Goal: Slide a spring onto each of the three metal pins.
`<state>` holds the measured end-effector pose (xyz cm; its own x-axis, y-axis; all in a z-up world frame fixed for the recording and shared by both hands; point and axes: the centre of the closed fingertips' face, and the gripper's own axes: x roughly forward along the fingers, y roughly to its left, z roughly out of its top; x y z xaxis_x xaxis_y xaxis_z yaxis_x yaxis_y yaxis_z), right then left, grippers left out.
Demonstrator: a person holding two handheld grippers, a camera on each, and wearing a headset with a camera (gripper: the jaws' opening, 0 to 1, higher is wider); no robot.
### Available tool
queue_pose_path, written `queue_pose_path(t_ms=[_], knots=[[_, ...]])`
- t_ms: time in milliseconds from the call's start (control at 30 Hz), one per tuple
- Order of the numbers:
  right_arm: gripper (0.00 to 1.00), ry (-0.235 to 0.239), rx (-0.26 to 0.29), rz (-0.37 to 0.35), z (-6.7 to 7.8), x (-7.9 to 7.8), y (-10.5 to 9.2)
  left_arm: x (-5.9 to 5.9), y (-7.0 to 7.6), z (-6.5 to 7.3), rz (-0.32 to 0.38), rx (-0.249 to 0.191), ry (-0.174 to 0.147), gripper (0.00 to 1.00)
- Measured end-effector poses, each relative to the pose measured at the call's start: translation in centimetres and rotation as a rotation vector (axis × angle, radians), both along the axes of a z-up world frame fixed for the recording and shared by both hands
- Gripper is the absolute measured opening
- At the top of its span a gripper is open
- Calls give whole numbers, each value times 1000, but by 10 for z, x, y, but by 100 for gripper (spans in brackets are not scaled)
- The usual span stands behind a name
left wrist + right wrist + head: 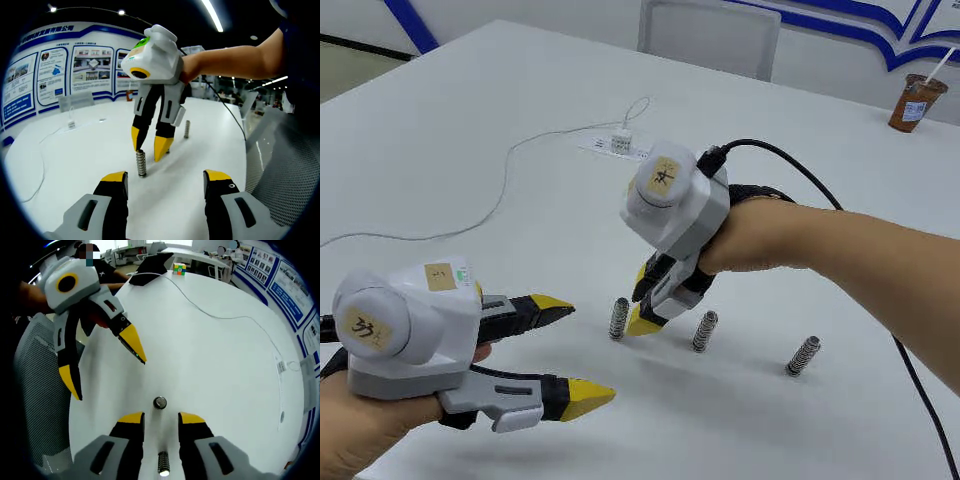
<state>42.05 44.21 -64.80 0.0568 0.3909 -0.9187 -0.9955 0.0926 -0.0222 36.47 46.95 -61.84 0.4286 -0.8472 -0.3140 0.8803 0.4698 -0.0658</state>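
Three short coil springs stand upright on the white table [470, 120]: a left spring [619, 318], a middle spring [705, 331] and a right spring [803, 355]. I cannot tell whether pins are inside them. My right gripper [642, 300] points steeply down between the left and middle springs, open, holding nothing. Its own view looks down on the left spring's top [160, 402], just beyond the right gripper [161, 418], with the middle spring [163, 462] low between the jaws. My left gripper [578, 350] hovers at the near left, open wide and empty, aimed at the left spring [141, 163].
A thin white cable [500, 190] runs across the table to a small white plug [620, 143]. A drink cup with a straw [917, 100] stands at the far right. A chair [710, 35] sits behind the table. A colour cube [180, 268] lies at the far end.
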Motion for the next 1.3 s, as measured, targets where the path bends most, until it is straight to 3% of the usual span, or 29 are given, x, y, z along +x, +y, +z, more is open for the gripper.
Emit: queue_pose_path(t_ms=[767,1300], knots=[[43,-73,178,-193,27,5,-61,11,-3,7,7,-8,0,65],[54,-158,334,-393,43,4,-113,14,-4,8,3,-4,5,67]])
